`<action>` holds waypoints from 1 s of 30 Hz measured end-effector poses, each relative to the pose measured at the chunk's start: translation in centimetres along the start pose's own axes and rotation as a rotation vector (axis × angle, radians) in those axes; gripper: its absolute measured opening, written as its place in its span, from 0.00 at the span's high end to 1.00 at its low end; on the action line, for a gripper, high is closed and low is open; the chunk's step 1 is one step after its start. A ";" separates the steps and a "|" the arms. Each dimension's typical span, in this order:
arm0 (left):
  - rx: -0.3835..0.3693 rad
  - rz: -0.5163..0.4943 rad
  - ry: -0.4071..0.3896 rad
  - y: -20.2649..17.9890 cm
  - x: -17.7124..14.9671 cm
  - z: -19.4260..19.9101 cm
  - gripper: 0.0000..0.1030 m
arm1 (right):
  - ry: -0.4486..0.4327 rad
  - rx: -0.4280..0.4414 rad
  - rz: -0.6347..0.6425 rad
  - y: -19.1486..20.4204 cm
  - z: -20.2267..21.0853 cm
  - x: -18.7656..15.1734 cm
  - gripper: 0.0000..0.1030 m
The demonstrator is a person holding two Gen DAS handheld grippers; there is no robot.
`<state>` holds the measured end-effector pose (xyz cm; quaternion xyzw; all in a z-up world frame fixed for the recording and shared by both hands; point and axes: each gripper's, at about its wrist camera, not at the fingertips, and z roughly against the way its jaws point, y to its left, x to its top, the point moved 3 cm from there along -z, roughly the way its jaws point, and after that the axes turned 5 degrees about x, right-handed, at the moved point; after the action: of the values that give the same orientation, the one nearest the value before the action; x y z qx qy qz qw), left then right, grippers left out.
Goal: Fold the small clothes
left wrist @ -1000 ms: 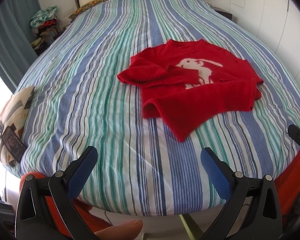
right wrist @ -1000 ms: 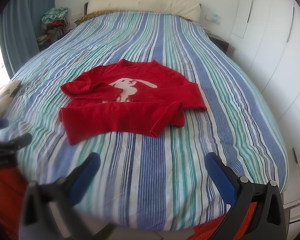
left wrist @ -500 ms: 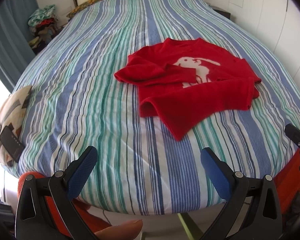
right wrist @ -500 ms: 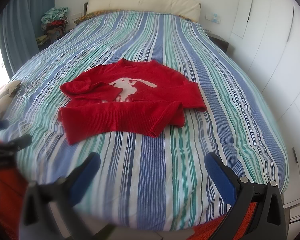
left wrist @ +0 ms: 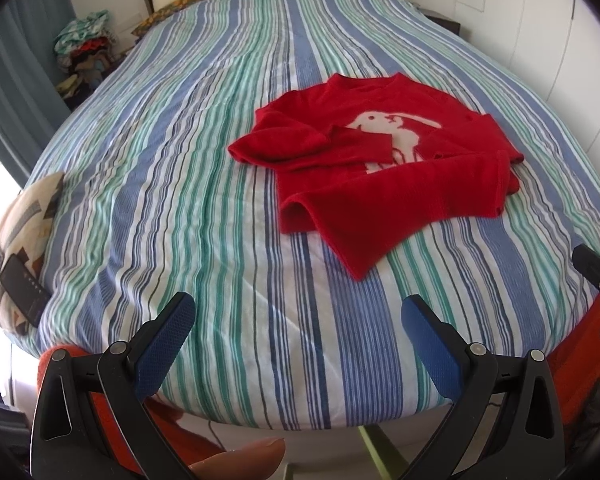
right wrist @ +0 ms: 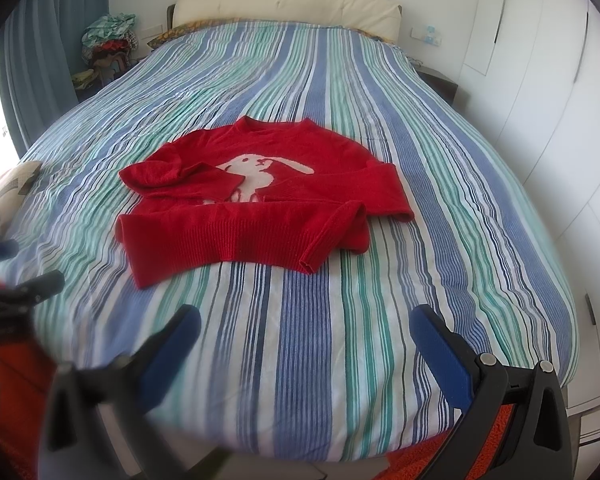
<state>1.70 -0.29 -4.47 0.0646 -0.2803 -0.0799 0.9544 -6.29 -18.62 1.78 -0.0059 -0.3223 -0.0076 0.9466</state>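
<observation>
A red sweater (right wrist: 260, 208) bears a cream rabbit motif (right wrist: 256, 172). The bed cover (right wrist: 340, 92) runs in blue, green, white and dark stripes. Both grippers' pads (left wrist: 430, 344) are blue on black arms; the headboard (right wrist: 284, 8) is cream.

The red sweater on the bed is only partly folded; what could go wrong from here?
1. The red sweater has both sleeves crossed loosely over its front, so lifting one edge may let them slide out.
2. Its near hem is bunched at one corner, so a fold may come out crooked.
3. The left gripper and right gripper could pinch the striped bedcover too.
</observation>
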 end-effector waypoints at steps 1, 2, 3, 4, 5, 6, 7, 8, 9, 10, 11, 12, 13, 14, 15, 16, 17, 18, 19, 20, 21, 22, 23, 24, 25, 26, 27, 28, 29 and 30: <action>0.000 -0.001 0.000 0.0 0.0 0.0 0.00 | 0.000 -0.001 0.000 0.0 0.0 0.0 0.00; -0.001 0.000 0.001 0.0 0.0 0.0 0.00 | 0.001 -0.001 -0.001 0.0 0.0 0.0 0.00; -0.004 0.002 0.004 0.1 0.0 -0.1 0.00 | 0.000 0.000 0.000 0.0 0.0 0.0 0.00; -0.012 0.008 0.011 0.1 -0.1 -0.1 0.00 | 0.000 -0.001 0.000 0.0 0.0 0.0 0.00; -0.022 0.016 0.021 0.2 -0.1 -0.3 0.00 | -0.001 -0.002 0.000 0.0 0.0 0.0 0.00; -0.034 0.024 0.035 0.3 -0.2 -0.5 0.00 | -0.001 -0.002 -0.001 -0.1 -0.1 0.0 0.00; -0.041 0.032 0.047 0.4 -0.3 -0.7 0.00 | 0.000 -0.003 -0.002 -0.2 -0.2 -0.1 0.00; -0.047 0.043 0.058 0.5 -0.4 -0.9 0.01 | 0.002 -0.003 -0.003 -0.2 -0.2 -0.1 0.00; -0.053 0.059 0.066 0.8 -0.5 -1.2 0.01 | 0.003 -0.003 -0.005 -0.2 -0.3 -0.1 0.00; -0.057 0.078 0.069 1.1 -0.6 -1.5 0.01 | 0.002 -0.004 -0.006 -0.3 -0.3 -0.1 0.00; -0.061 0.097 0.071 1.4 -0.7 -1.9 0.01 | 0.000 -0.004 -0.007 -0.3 -0.3 0.0 0.00; -0.076 0.118 0.078 1.7 -0.8 -2.4 0.01 | -0.004 -0.002 -0.010 -0.4 -0.3 0.0 0.00; -0.106 0.140 0.089 2.0 -0.9 -3.1 0.01 | -0.011 0.002 -0.012 -0.6 -0.4 0.0 0.00; -0.141 0.161 0.096 2.1 -0.8 -3.8 0.01 | -0.027 0.011 -0.017 -0.9 -0.4 0.0 0.00; -0.190 0.184 0.098 2.1 -0.7 -4.6 0.02 | -0.053 0.031 -0.025 -1.4 -0.6 0.1 0.00; -0.247 0.202 0.093 2.1 -0.4 -5.5 0.02 | -0.073 0.054 -0.032 -2.0 -1.1 0.1 0.00; -0.296 0.212 0.092 1.9 0.0 -6.4 0.02 | -0.084 0.076 -0.038 -2.8 -1.8 0.0 0.00; -0.336 0.214 0.094 1.6 0.5 -7.5 0.02 | -0.091 0.098 -0.039 -3.5 -2.8 0.1 0.00; -0.359 0.217 0.102 1.3 0.9 -8.6 0.03 | -0.087 0.133 -0.039 -4.2 -4.1 0.0 0.00; -0.382 0.221 0.113 0.8 1.4 -9.7 0.06 | -0.067 0.184 -0.046 -4.8 -5.7 0.0 0.00; -0.407 0.219 0.122 0.3 1.9 -10.7 0.11 | -0.035 0.243 -0.071 -5.4 -7.4 0.1 0.01; -0.415 0.211 0.130 -0.3 2.3 -11.5 0.16 | -0.001 0.295 -0.112 -6.0 -9.3 0.1 0.02; -0.417 0.199 0.143 -0.9 2.6 -12.3 0.24 | 0.029 0.347 -0.159 -6.7 -11.0 0.2 0.07; -0.423 0.187 0.152 -1.5 2.8 -12.9 0.25 | 0.056 0.386 -0.207 -7.2 -12.7 0.3 0.12; -0.426 0.175 0.161 -2.1 3.0 -13.7 0.25 | 0.072 0.405 -0.250 -7.7 -14.0 0.6 0.21; -0.410 0.169 0.172 -2.6 3.1 -14.5 0.27 | 0.082 0.430 -0.289 -7.9 -15.1 0.9 0.23; -0.388 0.172 0.186 -2.9 3.1 -15.3 0.36 | 0.086 0.472 -0.319 -7.9 -16.0 1.2 0.23; -0.374 0.181 0.199 -3.0 3.1 -15.9 0.46 | 0.088 0.507 -0.341 -7.8 -16.9 1.6 0.26; -0.380 0.192 0.203 -3.0 3.1 -16.2 0.68 | 0.088 0.523 -0.360 -7.6 -17.6 1.9 0.33; -0.406 0.208 0.211 -2.9 3.1 -16.2 0.98 | 0.086 0.530 -0.384 -7.5 -18.2 2.2 0.39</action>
<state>12.82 -2.46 -16.87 -0.1498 -0.1627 -0.0286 0.9748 6.41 -26.46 -11.29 0.3017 -0.2682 -0.1018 0.9092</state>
